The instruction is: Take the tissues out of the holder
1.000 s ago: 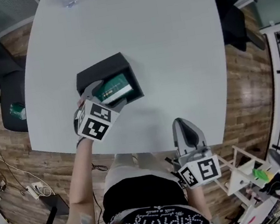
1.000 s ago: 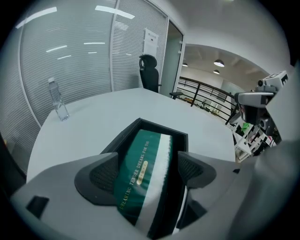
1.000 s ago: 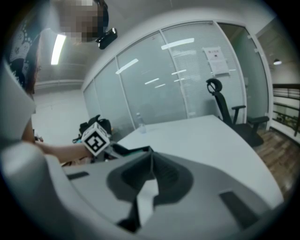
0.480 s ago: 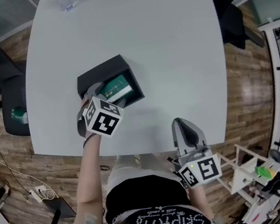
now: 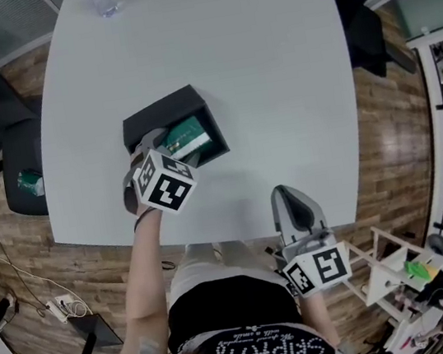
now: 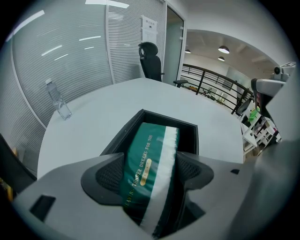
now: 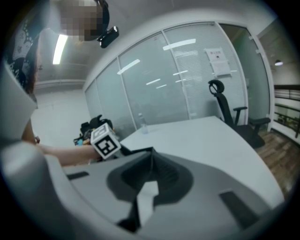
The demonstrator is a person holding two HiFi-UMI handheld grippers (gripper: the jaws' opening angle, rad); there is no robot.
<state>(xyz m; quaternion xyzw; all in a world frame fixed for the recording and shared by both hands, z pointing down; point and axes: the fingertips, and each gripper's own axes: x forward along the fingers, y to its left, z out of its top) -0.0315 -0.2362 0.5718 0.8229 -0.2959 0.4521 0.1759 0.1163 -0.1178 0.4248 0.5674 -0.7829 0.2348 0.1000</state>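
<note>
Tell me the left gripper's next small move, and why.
Probably finish closing: the left gripper straddles the green tissue pack in the black holder. Its jaws have just been closing, but the pads don't yet seem to squeeze it.

Green tissue pack (image 6: 146, 159), with a white stripe along one long side and gold lettering (running lengthwise), lies flat inside the black open-topped holder (image 5: 162, 109), filling most of it. The rectangular holder sits upright and slightly askew on the white desk (image 5: 272, 72), toward the near left edge in the head view.
</note>
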